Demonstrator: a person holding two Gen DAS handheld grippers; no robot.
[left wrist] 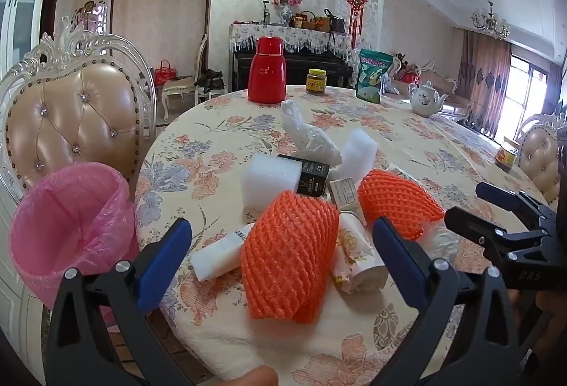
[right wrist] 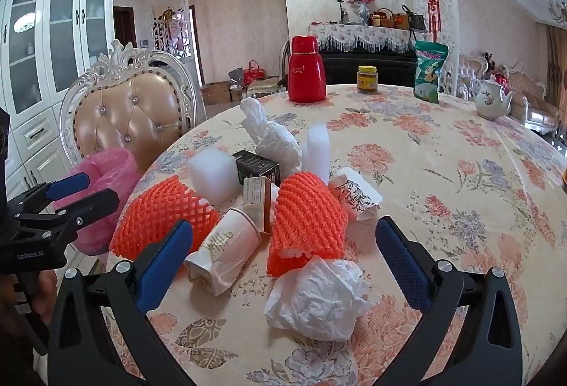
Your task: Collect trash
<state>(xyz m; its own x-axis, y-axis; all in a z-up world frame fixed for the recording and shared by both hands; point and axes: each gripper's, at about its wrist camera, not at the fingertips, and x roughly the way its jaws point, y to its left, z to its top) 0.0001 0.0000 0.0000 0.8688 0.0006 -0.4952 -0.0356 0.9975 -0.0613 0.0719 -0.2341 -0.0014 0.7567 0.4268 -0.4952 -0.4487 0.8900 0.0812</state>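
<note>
A: What carries it all?
B: A round bench (left wrist: 407,138) under a flowered cloth. Off its left edge stands a bin lined with a pink bag (left wrist: 67,219), in front of a padded chair (left wrist: 74,113).

A: And the trash?
B: Heaped near the bench's near edge. Largest are two orange foam nets: one (left wrist: 290,251) lies between the spread fingers of the left claw (left wrist: 283,244), the other (right wrist: 308,219) lies ahead of the right claw (right wrist: 283,244), between its fingers and nearer the left one. Neither claw touches anything; both are spread wide and pinch nothing.

A: Smaller pieces?
B: A crumpled white wrapper (right wrist: 319,301) sits just inside the right claw's opening, touching the net. A paper cup (right wrist: 223,251) lies on its side by that claw's left finger. Behind are white foam blocks (right wrist: 209,173), a black box (right wrist: 258,170) and a twisted plastic bag (right wrist: 273,134).

A: Far edge?
B: A red flask (left wrist: 266,71), a jar (left wrist: 316,80), a green pouch (left wrist: 372,74) and a teapot (left wrist: 425,99).
</note>
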